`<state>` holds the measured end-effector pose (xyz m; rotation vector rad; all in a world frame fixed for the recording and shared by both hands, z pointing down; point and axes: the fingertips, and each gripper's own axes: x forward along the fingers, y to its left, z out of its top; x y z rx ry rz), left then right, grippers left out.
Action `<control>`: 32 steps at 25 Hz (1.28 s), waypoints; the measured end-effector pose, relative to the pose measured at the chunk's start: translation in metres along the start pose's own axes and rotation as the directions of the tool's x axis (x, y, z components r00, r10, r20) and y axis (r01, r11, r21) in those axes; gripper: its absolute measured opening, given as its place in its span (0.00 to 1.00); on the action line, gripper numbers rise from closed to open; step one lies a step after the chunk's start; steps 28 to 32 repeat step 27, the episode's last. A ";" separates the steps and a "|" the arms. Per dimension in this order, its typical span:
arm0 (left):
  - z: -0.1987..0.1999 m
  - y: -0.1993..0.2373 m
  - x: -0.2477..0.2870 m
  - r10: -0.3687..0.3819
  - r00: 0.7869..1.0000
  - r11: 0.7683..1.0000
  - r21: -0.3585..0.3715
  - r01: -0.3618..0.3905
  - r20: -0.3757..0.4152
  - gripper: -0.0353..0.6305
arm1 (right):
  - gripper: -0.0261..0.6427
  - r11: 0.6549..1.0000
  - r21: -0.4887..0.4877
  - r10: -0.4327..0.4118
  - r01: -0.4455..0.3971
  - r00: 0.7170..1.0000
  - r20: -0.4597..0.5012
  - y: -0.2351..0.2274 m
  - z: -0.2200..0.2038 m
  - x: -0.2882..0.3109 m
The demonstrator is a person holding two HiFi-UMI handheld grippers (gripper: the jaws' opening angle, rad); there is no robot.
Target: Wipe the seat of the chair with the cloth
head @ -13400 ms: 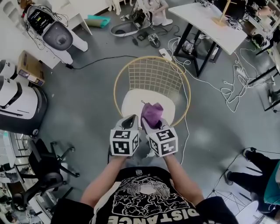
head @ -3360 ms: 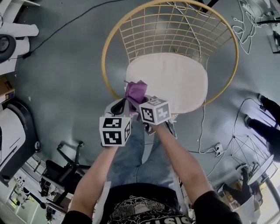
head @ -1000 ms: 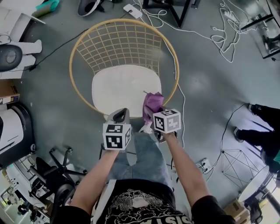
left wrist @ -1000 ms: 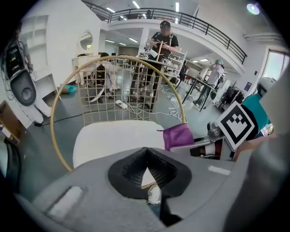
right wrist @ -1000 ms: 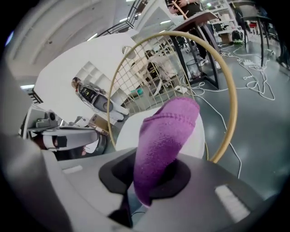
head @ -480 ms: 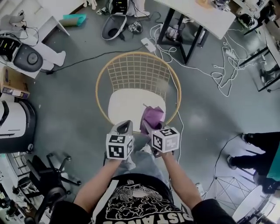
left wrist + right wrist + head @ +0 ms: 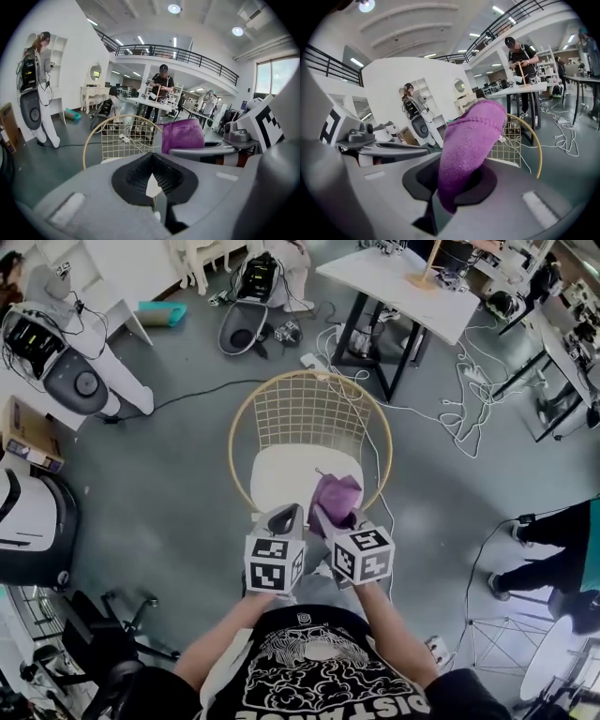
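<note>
A round wire chair (image 7: pixel 309 413) with a gold rim and a white seat cushion (image 7: pixel 286 479) stands in front of me on the grey floor. My right gripper (image 7: pixel 330 514) is shut on a purple cloth (image 7: pixel 336 493), which sticks up over the seat's near right edge. In the right gripper view the cloth (image 7: pixel 469 140) rises out of the closed jaws. My left gripper (image 7: pixel 286 517) is shut with nothing in it, held just left of the right one, at the seat's near edge. The chair's wire back (image 7: pixel 122 138) shows ahead in the left gripper view, with the cloth (image 7: pixel 182 135) to its right.
A white table (image 7: pixel 403 282) on black legs stands behind the chair, with cables (image 7: pixel 441 399) trailing across the floor to the right. A white machine (image 7: pixel 56 352) and a cardboard box (image 7: pixel 28 432) sit at the left. A person (image 7: pixel 161 86) stands at the far table; another's legs (image 7: pixel 553 540) are at right.
The head view has pulled back and shifted, so the chair sits smaller and more central. Both grippers keep their pose side by side, and the cloth stays in the right one over the seat's near edge.
</note>
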<state>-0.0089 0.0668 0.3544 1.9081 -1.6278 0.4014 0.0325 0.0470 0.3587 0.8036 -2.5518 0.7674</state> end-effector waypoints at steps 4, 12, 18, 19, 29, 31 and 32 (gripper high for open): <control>-0.007 -0.005 -0.026 -0.036 0.998 0.999 0.021 0.035 0.046 0.04 | 0.13 0.998 -0.063 -0.014 0.018 0.998 0.061 0.030 -0.004 -0.015; 0.015 -0.006 -0.063 -0.076 0.993 0.997 0.029 0.073 0.093 0.04 | 0.13 0.994 -0.094 -0.050 0.062 0.992 0.119 0.067 0.018 -0.035; 0.011 0.001 -0.078 -0.073 0.990 0.997 0.042 0.068 0.118 0.04 | 0.13 0.991 -0.113 -0.054 0.069 0.990 0.134 0.083 0.015 -0.033; 0.010 0.002 -0.079 -0.074 0.990 0.997 0.043 0.069 0.118 0.04 | 0.13 0.991 -0.116 -0.054 0.070 0.989 0.136 0.084 0.014 -0.032; 0.012 0.007 -0.079 -0.073 0.990 0.997 0.044 0.068 0.122 0.04 | 0.13 0.991 -0.117 -0.052 0.068 0.989 0.137 0.087 0.014 -0.030; 0.012 0.007 -0.079 -0.073 0.990 0.997 0.044 0.068 0.122 0.04 | 0.13 0.991 -0.117 -0.052 0.068 0.989 0.137 0.087 0.014 -0.030; 0.012 0.007 -0.079 -0.073 0.990 0.997 0.044 0.068 0.122 0.04 | 0.13 0.991 -0.117 -0.052 0.068 0.989 0.137 0.087 0.014 -0.030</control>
